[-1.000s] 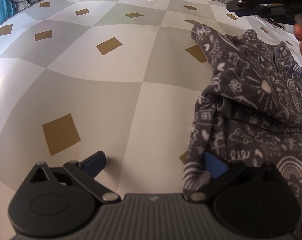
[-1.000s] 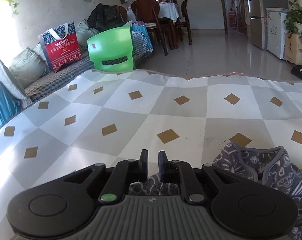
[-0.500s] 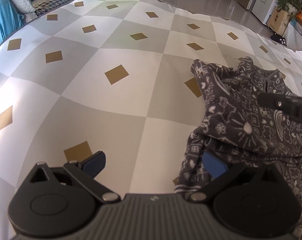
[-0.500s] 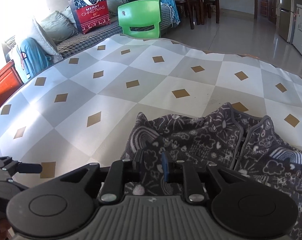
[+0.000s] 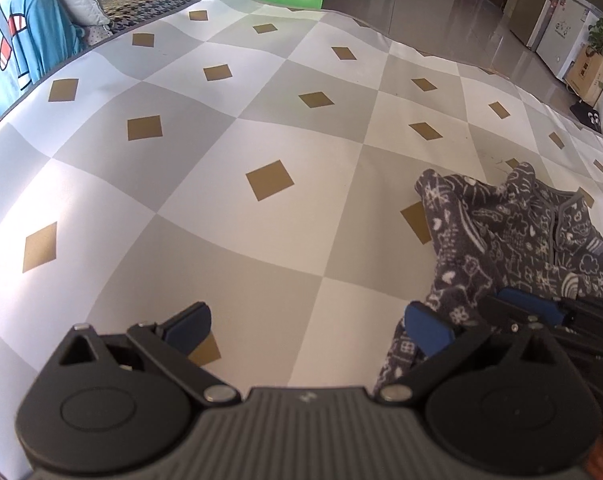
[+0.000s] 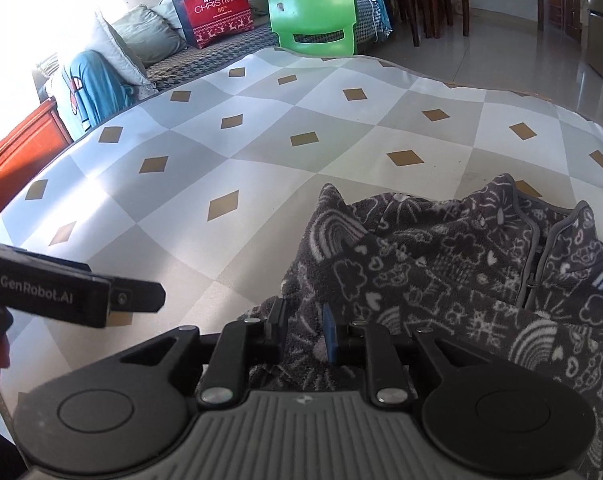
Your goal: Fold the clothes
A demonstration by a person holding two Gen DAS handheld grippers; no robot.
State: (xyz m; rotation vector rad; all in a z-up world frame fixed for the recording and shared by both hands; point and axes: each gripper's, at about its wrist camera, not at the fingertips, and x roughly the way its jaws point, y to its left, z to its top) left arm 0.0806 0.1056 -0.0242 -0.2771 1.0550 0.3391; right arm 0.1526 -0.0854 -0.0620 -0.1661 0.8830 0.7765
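The right gripper [image 6: 303, 330] has its jaws nearly closed on a fold of the grey patterned fleece jacket [image 6: 453, 264], which lies crumpled on the checked mat [image 5: 237, 216], while the left gripper [image 5: 307, 326] hangs beside the jacket's edge with jaws wide apart, gripping nothing.

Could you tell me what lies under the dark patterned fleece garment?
The fleece garment rests on the checked cloth with gold diamonds. Whatever else lies beneath it is covered.
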